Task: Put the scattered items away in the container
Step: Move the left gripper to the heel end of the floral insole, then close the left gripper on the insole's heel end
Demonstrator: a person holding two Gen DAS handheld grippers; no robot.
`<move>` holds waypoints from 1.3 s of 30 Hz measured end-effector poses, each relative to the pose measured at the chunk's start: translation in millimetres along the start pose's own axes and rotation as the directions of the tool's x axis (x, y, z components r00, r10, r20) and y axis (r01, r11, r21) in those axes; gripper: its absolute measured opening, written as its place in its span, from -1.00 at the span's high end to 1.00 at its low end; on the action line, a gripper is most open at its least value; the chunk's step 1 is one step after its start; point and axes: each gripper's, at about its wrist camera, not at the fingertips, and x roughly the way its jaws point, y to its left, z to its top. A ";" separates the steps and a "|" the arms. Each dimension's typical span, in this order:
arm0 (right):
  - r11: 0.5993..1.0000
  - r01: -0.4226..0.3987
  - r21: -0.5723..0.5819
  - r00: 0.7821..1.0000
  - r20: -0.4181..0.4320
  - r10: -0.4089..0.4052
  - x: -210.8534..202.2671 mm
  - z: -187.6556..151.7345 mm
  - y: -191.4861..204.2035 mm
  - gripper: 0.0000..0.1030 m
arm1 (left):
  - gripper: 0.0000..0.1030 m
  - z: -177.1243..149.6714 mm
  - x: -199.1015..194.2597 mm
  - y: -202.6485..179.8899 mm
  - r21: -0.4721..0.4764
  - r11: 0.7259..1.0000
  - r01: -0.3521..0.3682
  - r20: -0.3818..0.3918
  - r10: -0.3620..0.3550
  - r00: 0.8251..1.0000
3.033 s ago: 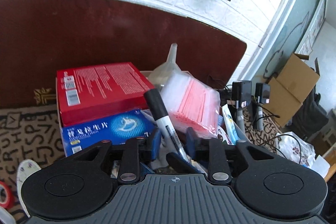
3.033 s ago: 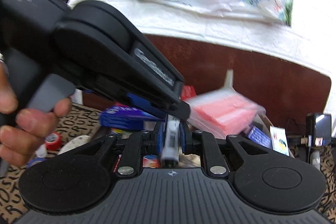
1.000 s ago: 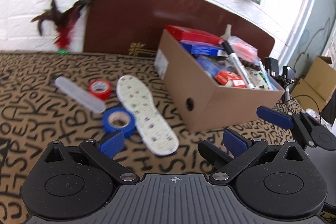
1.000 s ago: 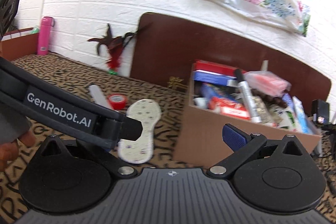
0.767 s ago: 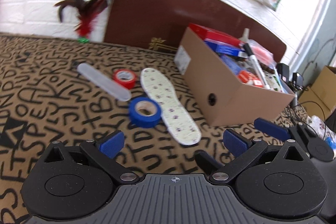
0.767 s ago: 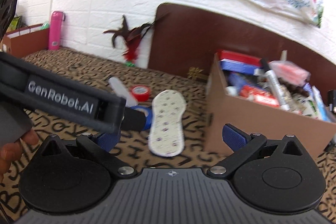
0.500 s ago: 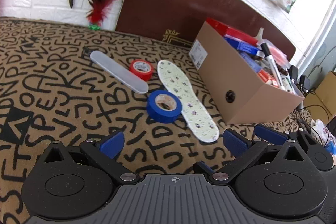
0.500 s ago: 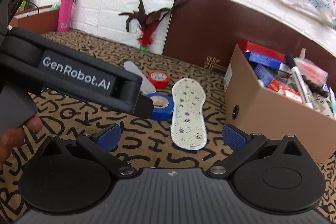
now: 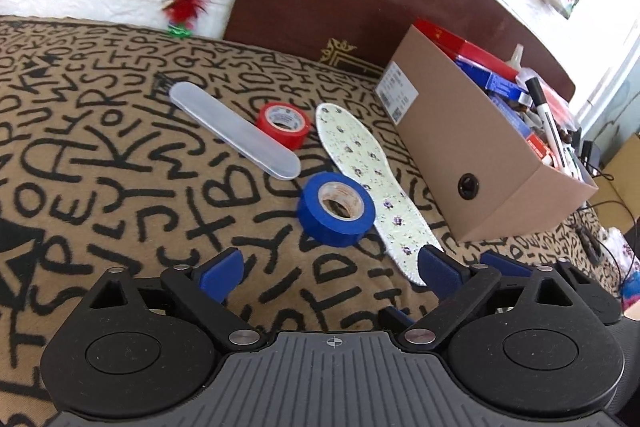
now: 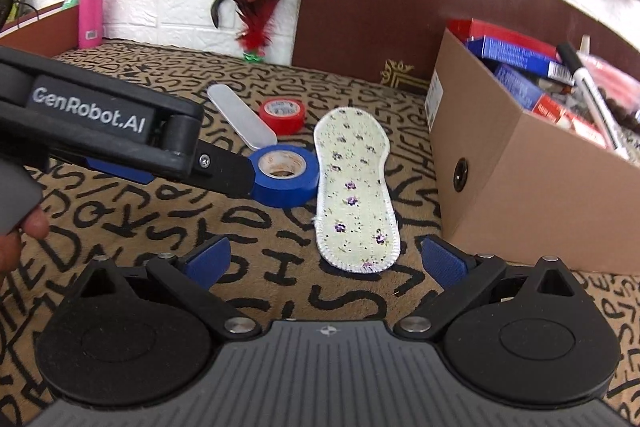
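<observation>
1. The insole (image 9: 370, 183) lies between the tape rolls and the box (image 9: 480, 179), which stands to its right.
2. One roll (image 9: 336, 209) touches the insole's left edge; the other roll (image 9: 284, 125) lies behind it.
3. The case (image 9: 234, 131) lies left of both rolls.
4. A marker (image 9: 546, 123) rests in the box.

left gripper (image 9: 332, 273) spread wide, right gripper (image 10: 326, 261) likewise

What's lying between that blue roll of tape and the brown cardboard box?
A flowery white shoe insole lies lengthwise between the blue roll of tape and the brown cardboard box; both wrist views show it.
</observation>
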 end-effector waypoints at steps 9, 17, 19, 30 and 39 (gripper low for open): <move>0.997 -0.010 0.072 0.998 -0.066 0.014 33.9 2.7 -18.0 -0.82 | -0.90 7.2 18.7 -0.9 0.002 1.000 0.005 -0.021 -0.005 1.000; 0.992 -0.049 0.116 0.997 -0.051 0.055 44.7 7.5 -26.9 -0.25 | -0.90 8.4 25.5 -9.2 0.026 1.000 0.012 -0.048 -0.011 0.999; 0.992 -0.052 0.117 0.997 -0.058 0.059 42.2 7.8 -29.3 -0.21 | -0.88 6.4 23.8 -13.4 0.033 0.999 0.024 -0.054 -0.022 0.998; 0.977 -0.111 0.180 0.990 -0.065 0.125 -7.7 -24.8 -35.1 -0.21 | -0.77 -20.1 27.5 -38.1 0.044 0.995 0.090 -0.116 -0.085 0.990; 0.953 -0.215 0.212 0.973 -0.040 0.228 -50.5 -47.7 -23.6 -0.20 | -0.34 -30.2 28.3 -61.9 0.084 0.989 0.118 -0.148 -0.105 0.984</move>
